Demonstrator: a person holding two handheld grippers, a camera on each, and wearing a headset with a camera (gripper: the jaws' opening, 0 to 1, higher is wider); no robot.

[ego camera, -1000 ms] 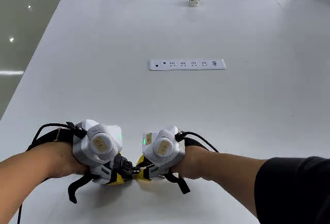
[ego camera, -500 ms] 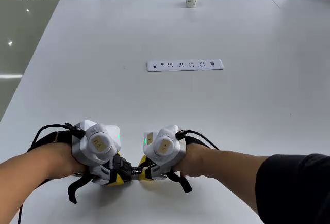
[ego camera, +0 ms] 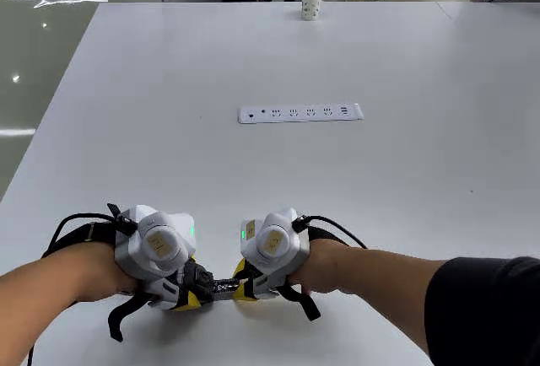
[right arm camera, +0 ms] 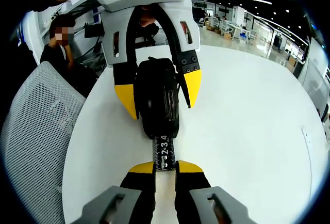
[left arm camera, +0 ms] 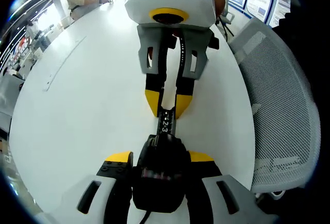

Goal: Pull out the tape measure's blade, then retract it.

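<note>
Clamping the tape measure's case (left arm camera: pixel 157 182), left tool (left arm camera: pixel 159 158); right tool (right arm camera: pixel 166 168) pinching its short blade (right arm camera: pixel 164 154), lengthwise between them

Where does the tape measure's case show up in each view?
Head view: tape measure case low, left of centre.
Left gripper view: bottom centre, in the left claw.
Right gripper view: upper centre, above the blade.
Shared landmark: the short blade leaving the case.

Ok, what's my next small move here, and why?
Probably draw the right gripper straight away from the left gripper: it pinches the blade tip, the left clamps the tape measure case, and only a short numbered stretch is out.
</note>
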